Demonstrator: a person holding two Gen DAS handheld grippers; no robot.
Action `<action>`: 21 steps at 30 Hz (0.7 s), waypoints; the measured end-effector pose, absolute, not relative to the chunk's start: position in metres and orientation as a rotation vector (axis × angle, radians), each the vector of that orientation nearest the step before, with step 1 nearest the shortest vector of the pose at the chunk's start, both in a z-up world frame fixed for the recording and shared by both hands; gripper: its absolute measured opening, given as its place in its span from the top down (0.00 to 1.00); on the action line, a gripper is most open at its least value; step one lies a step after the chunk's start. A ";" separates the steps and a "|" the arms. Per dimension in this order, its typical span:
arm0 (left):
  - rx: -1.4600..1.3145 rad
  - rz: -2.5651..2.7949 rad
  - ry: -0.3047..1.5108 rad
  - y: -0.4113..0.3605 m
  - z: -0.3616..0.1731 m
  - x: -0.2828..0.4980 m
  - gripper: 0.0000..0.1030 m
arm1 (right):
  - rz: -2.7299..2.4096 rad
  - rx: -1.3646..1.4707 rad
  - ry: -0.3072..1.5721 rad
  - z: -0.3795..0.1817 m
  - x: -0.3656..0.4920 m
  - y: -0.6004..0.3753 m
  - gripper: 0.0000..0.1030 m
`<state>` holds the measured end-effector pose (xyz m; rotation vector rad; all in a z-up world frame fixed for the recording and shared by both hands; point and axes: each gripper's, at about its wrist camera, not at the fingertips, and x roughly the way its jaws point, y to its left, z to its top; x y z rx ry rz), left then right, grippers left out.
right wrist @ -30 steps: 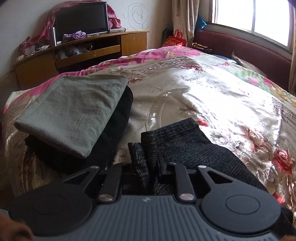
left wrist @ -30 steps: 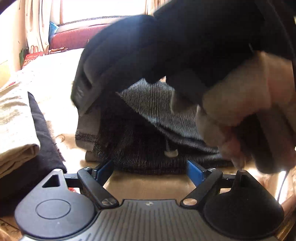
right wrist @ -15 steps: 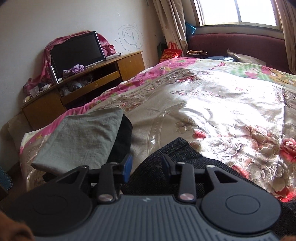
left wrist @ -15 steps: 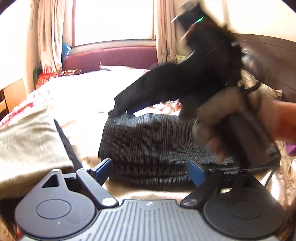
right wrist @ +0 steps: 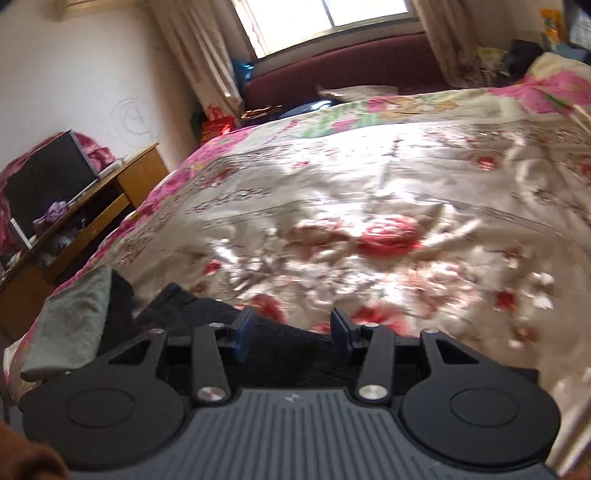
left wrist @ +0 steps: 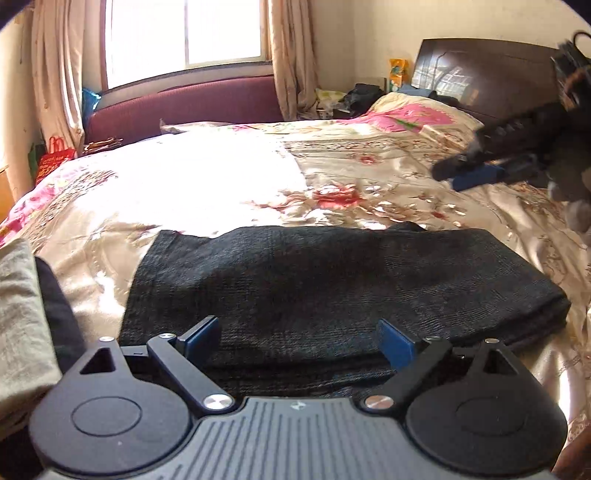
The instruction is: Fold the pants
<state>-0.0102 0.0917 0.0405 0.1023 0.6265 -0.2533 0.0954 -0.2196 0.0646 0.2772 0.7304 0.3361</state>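
Bedroom, with a bed (left wrist: 229, 184) under a shiny floral bedspread filling most of both views. Nearest in the left wrist view, left gripper (left wrist: 299, 341) with its 2 blue-padded jaws spread wide, nothing clamped, poised over the near edge of the pants (left wrist: 332, 280). Pants dark, ribbed, folded into a flat rectangle lying across the bedspread just beyond those jaws. To the left of the pants, close beside them, a stack of folded clothes (left wrist: 22, 317): a pale grey-beige piece on top of a black one. Further back on the right, right gripper (left wrist: 465, 175) above the bedspread, well clear of the pants, blurred, gripped by a gloved hand (left wrist: 570, 184) at the frame edge. In the right wrist view, right gripper (right wrist: 291, 330) with jaws partly apart, just been opening, nothing between them; only the far edge of the pants (right wrist: 192, 308) below and behind the pads. Same folded stack (right wrist: 70, 328) at lower left there. Beyond the bed, a dark red upholstered bench (left wrist: 184, 105) under a bright window (left wrist: 184, 33) with beige curtains. At far right, a pink-flowered pillow (left wrist: 417, 114) against a dark headboard (left wrist: 491, 70). At far left in the right wrist view, a wooden cabinet (right wrist: 103, 206) carrying a dark TV screen (right wrist: 44, 177).
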 end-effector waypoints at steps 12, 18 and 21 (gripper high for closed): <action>0.295 -0.366 0.730 0.007 0.032 0.023 0.00 | 0.399 0.742 0.918 -0.031 0.074 -0.340 0.53; 0.301 -0.375 0.754 0.000 0.029 0.024 0.00 | 0.382 0.871 0.930 -0.041 0.059 -0.378 0.57; 0.284 -0.372 0.767 -0.002 0.027 0.026 0.00 | 0.447 0.950 0.938 -0.054 0.065 -0.373 0.54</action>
